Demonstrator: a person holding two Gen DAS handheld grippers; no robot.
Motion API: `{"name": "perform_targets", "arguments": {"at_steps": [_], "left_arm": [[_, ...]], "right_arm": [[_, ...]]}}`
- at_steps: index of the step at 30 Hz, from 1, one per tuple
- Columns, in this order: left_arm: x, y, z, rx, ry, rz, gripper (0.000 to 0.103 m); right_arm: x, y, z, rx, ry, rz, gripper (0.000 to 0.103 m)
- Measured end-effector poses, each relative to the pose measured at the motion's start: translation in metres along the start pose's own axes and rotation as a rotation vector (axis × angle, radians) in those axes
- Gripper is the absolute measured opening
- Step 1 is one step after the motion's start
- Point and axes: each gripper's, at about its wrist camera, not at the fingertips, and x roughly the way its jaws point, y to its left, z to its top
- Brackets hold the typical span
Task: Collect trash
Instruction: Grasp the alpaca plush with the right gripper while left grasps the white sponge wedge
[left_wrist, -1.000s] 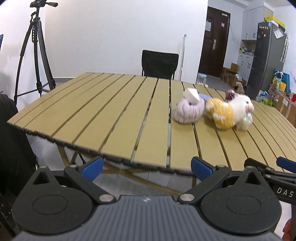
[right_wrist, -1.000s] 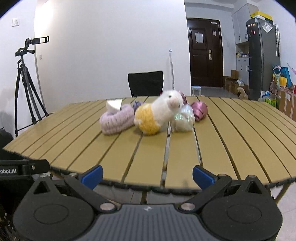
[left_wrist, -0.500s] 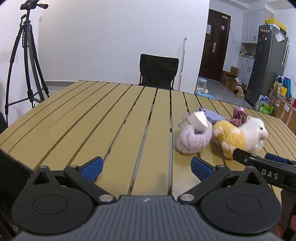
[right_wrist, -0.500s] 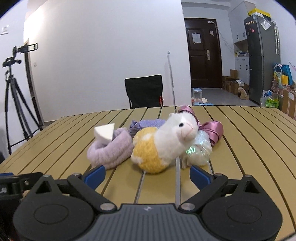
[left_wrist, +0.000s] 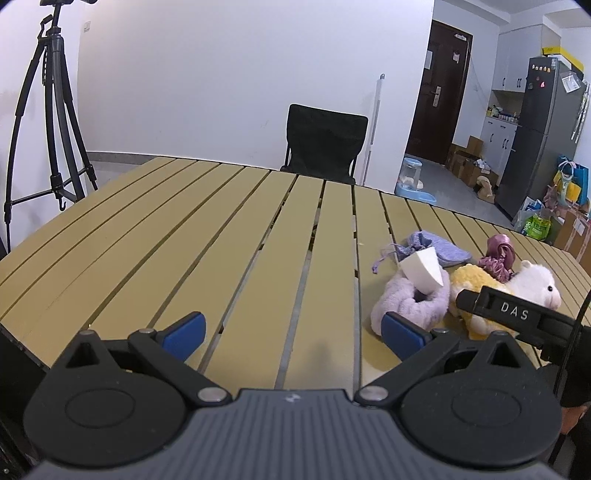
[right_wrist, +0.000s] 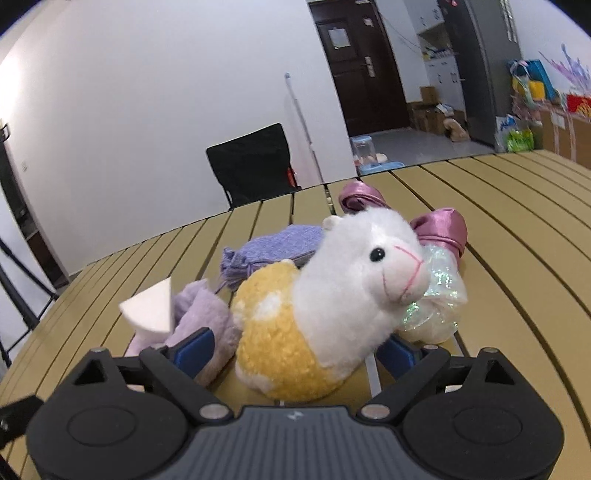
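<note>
White walls, dark door (left_wrist: 439, 92), black chair (left_wrist: 325, 144), tripod (left_wrist: 48, 110)

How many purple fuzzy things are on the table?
2: a fluffy lilac band beside the plush alpaca, and a knitted purple pouch behind them. More may hide behind the alpaca.

Room behind the slatted surface (left_wrist: 236, 236)
A black folding chair (left_wrist: 325, 147) stands at the far edge, a tripod (left_wrist: 48, 110) to the left, a dark door (left_wrist: 439, 103) and fridge (left_wrist: 535, 136) right.
</note>
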Motion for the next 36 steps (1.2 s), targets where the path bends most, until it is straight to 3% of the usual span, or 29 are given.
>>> {"name": "perform_targets", "arguments": {"at_steps": [3,5,9,12,24,36], "left_arm": [[0.004,0.002,0.000,0.001,0.004,0.008,0.103],[0.006,0.004,0.002,-0.001,0.006,0.012,0.103],[0.007,0.008,0.003,-0.003,0.006,0.020,0.103],[0.007,0.009,0.004,-0.005,0.000,0.021,0.103],[0.002,0.000,0.012,0.004,-0.039,0.005,0.103],[0.005,-0.045,0.020,0.054,-0.091,-0.043,0.103]], "right_arm": [[0.004,-0.001,0.000,0.019,-0.001,-0.006,0.093],[0.009,0.000,0.002,0.037,-0.001,-0.015,0.088],[0.015,-0.003,0.003,0.055,0.008,-0.021,0.067],[0.012,0.000,0.001,0.035,-0.003,-0.025,0.064],[-0.023,-0.004,0.000,0.017,-0.068,0.013,0.062],[-0.070,-0.022,0.005,-0.013,-0.157,-0.001,0.062]]}}
